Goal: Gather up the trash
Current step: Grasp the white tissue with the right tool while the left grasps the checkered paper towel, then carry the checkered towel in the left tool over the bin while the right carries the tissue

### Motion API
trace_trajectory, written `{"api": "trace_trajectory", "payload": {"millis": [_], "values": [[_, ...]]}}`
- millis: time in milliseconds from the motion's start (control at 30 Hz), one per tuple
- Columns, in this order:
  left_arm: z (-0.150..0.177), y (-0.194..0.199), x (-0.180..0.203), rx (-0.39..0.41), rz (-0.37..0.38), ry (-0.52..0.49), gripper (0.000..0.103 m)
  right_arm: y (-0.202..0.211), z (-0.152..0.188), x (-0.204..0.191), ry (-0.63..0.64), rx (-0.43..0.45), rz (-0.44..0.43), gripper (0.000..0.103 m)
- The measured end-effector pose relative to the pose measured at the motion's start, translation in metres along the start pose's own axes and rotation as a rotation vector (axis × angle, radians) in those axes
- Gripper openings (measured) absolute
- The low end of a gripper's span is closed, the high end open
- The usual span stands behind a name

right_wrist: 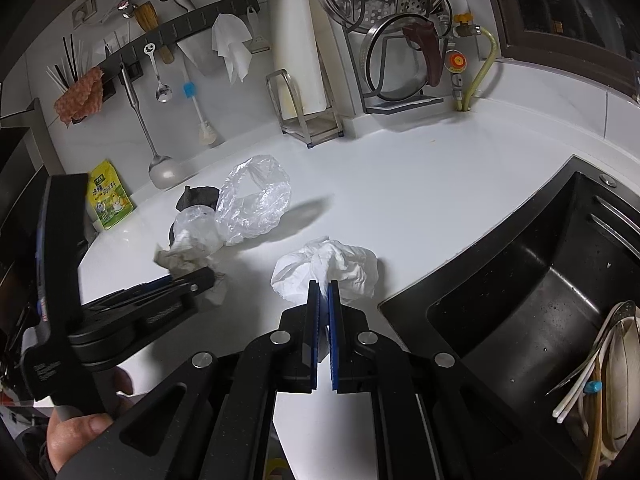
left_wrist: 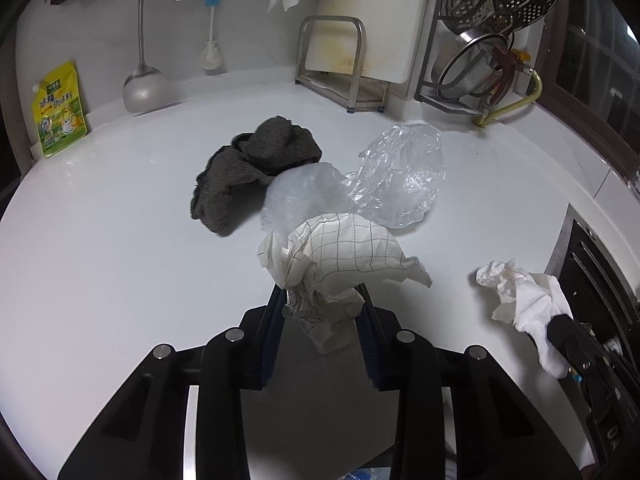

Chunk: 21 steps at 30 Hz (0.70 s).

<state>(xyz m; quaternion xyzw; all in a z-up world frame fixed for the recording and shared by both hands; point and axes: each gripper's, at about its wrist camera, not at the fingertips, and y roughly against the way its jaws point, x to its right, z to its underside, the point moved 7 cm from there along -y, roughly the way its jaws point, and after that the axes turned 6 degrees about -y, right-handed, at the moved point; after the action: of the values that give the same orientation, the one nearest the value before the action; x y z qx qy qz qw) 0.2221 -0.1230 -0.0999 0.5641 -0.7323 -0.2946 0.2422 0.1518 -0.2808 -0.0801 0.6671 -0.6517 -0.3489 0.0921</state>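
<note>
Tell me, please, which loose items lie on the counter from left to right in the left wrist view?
Yellow pouch → dark cloth → checked paper in the left gripper → white tissue held by the right gripper.

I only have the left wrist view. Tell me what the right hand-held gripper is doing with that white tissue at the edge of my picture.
Observer: The right hand-held gripper is shut on the white tissue, pinching its near end.
Operator: Report what lies right of it.
Observer: A black sink with dishes at its near right.
Operator: Describe my gripper from there.
Observer: The left hand-held gripper holds crumpled grid paper beside the clear plastic bag.
</note>
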Motion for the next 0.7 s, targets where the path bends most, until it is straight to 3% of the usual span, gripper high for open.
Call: {"api": "trace_trajectory", "payload": {"millis": [333, 700], "values": [[0.014, 0.039, -0.02, 0.047, -0.035, -0.05, 0.03, 0.009, 0.009, -0.01, 0.037, 0.01, -0.011, 0.004], [0.061, 0.09, -0.028, 0.067, -0.037, -0.093, 0.03, 0.056, 0.049, -0.032, 0.032, 0.013, -0.011, 0.004]]}}
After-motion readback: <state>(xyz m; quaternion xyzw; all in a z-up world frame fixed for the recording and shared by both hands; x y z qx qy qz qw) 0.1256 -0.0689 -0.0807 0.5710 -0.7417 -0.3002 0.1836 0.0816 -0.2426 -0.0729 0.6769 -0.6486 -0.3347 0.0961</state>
